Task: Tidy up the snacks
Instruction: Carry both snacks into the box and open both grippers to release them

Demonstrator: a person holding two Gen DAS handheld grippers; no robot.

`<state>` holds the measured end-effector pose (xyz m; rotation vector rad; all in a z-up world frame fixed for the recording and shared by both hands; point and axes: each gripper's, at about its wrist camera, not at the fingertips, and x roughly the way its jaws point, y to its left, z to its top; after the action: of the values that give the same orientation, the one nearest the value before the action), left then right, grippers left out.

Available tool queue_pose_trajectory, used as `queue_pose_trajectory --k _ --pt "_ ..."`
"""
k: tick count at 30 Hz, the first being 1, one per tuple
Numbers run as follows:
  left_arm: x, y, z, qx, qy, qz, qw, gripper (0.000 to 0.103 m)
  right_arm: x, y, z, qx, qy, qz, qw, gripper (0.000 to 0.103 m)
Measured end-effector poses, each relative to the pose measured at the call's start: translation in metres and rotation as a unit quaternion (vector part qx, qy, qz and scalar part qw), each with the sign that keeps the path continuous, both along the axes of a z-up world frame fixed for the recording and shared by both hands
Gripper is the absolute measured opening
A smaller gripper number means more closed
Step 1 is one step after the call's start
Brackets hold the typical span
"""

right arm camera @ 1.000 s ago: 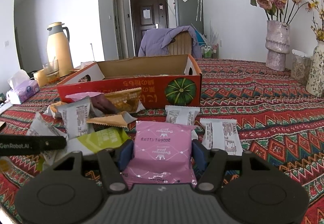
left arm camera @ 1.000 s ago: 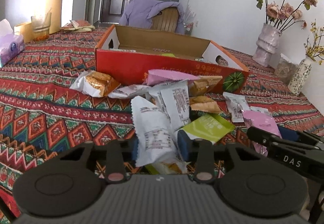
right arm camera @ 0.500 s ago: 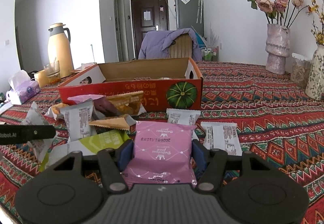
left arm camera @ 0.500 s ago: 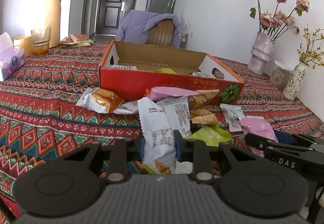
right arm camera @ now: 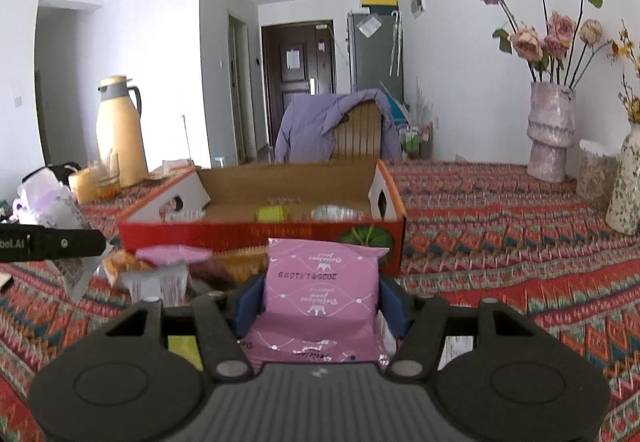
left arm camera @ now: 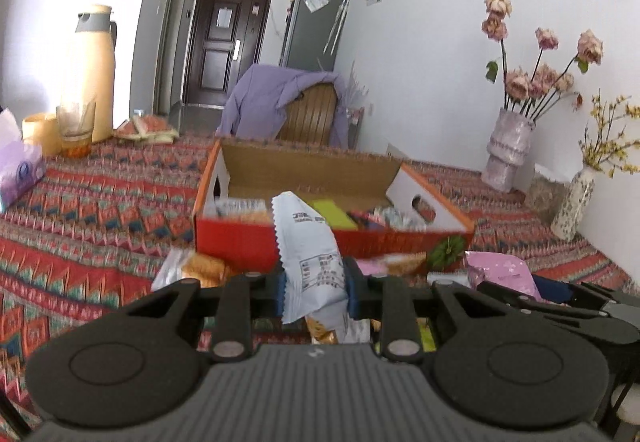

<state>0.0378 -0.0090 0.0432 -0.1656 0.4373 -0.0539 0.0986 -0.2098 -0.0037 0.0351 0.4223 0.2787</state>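
My left gripper [left arm camera: 314, 292] is shut on a white snack packet [left arm camera: 310, 258] and holds it upright above the table, in front of the red cardboard box [left arm camera: 240, 238]. My right gripper [right arm camera: 320, 302] is shut on a pink snack packet [right arm camera: 322, 282], also lifted, facing the same box [right arm camera: 256, 238]. The box holds several snacks, including a green one [right arm camera: 272, 212]. Loose snack packets [right arm camera: 160, 274] lie on the table in front of the box. The right gripper with its pink packet [left arm camera: 500, 274] shows at the right of the left wrist view.
A patterned tablecloth [right arm camera: 500, 242] covers the table. A yellow thermos [left arm camera: 94, 70], glass [left arm camera: 76, 130] and tissue pack [left arm camera: 20, 170] stand at the far left. Flower vases [right arm camera: 550, 138] stand at the right. A chair with a purple jacket [left arm camera: 280, 102] is behind the box.
Both grippers have risen with their packets and moved toward the box, whose inside now shows. The left gripper lifted the white packet off the pile.
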Motion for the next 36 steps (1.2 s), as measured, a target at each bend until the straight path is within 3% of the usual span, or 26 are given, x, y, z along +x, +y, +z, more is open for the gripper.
queue_pose_trajectory --k 9,18,28,36 --pt "0.033 0.0 0.023 0.006 -0.025 0.008 0.9996 0.027 0.037 0.009 0.031 0.012 -0.038 0.001 0.999 0.062" --pt "0.079 0.007 0.031 0.016 -0.032 0.022 0.9991 0.027 0.087 0.025 0.048 0.019 -0.041 0.012 0.999 0.062" --pt "0.137 0.024 0.016 0.015 -0.011 0.057 0.9982 0.027 0.147 0.053 0.041 0.012 -0.01 0.011 1.0 0.062" --pt "0.161 0.031 -0.007 0.017 0.008 0.062 0.9979 0.027 0.177 0.063 0.012 0.014 0.021 -0.003 1.0 0.062"
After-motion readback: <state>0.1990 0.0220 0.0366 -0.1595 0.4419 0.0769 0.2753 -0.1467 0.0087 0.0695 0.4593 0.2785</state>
